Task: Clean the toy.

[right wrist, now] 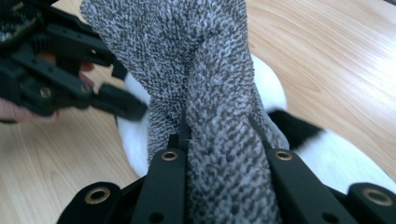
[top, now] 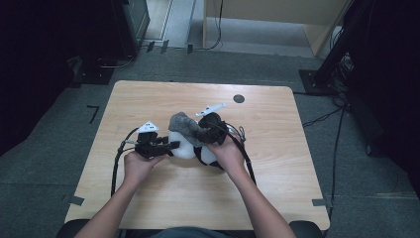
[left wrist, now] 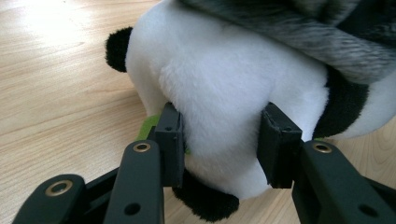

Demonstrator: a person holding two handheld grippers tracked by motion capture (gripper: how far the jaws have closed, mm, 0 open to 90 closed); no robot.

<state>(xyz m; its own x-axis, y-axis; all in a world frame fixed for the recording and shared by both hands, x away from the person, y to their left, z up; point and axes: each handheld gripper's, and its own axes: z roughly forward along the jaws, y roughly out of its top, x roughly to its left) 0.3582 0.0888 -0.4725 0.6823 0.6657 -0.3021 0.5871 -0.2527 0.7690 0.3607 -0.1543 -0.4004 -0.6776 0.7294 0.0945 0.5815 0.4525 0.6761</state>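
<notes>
A white and black plush panda (top: 185, 145) lies in the middle of the wooden table (top: 148, 99). My left gripper (top: 171, 146) comes in from the left and is shut on its white body (left wrist: 224, 93), both pads pressed into the fur. A grey knitted cloth (top: 184, 124) is draped over the panda's top. My right gripper (top: 202, 135) is shut on that cloth (right wrist: 219, 154), which bunches between its jaws and stretches away over the white plush (right wrist: 135, 135). The left gripper (right wrist: 135, 109) also appears at the upper left of the right gripper view.
A small dark round hole (top: 238, 98) sits near the table's far edge. Cables (top: 118, 158) trail from both grippers across the tabletop. Around the table lie grey floor, a black stand (top: 322, 74) at the right and dark equipment at the back left.
</notes>
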